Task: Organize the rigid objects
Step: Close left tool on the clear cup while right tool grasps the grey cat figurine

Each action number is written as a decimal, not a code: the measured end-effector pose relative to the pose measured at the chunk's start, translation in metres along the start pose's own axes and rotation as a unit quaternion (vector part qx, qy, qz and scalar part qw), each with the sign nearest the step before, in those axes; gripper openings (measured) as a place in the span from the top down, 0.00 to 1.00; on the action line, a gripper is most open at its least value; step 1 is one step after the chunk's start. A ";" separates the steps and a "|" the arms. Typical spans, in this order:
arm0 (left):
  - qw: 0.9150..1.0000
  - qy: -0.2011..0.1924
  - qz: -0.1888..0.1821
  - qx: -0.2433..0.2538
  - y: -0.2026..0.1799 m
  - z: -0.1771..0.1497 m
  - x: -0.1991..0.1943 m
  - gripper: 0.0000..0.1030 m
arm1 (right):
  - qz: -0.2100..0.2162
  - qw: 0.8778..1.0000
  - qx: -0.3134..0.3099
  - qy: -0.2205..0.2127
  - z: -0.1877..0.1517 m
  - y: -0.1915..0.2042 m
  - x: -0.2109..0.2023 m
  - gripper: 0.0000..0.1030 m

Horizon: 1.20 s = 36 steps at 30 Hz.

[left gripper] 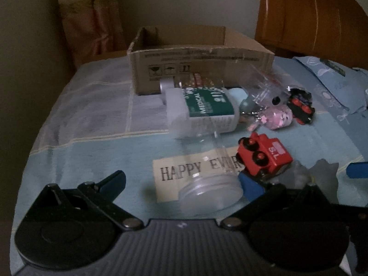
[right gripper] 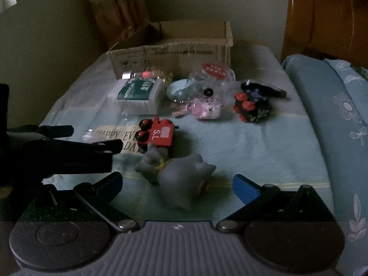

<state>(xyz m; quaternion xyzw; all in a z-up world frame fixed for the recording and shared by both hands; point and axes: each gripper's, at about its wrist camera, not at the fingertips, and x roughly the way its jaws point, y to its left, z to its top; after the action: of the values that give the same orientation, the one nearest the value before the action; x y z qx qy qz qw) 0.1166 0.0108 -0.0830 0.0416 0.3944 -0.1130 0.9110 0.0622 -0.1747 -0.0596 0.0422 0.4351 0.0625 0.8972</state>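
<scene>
An open cardboard box stands at the back of the bed; it also shows in the right wrist view. In front of it lie a white medical bottle with a green label, a clear plastic jar, a red toy train, a black toy train, a pink toy and a grey toy figure. My left gripper is open around the mouth end of the clear jar. My right gripper is open around the grey toy figure.
A blue patterned bedsheet covers the bed. A blue pillow lies on the right. A wooden headboard and a curtain stand behind. The left gripper shows at the left of the right wrist view.
</scene>
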 end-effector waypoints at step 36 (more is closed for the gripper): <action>0.999 -0.013 -0.032 -0.012 -0.001 0.011 0.023 0.49 | -0.056 0.997 0.045 0.038 0.012 0.018 0.041 0.22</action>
<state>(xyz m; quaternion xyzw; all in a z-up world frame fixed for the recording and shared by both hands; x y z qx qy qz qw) 0.1395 0.0036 -0.0924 0.0170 0.3849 -0.1382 0.9124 0.0958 -0.1515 -0.0821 0.0552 0.4730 -0.0062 0.8793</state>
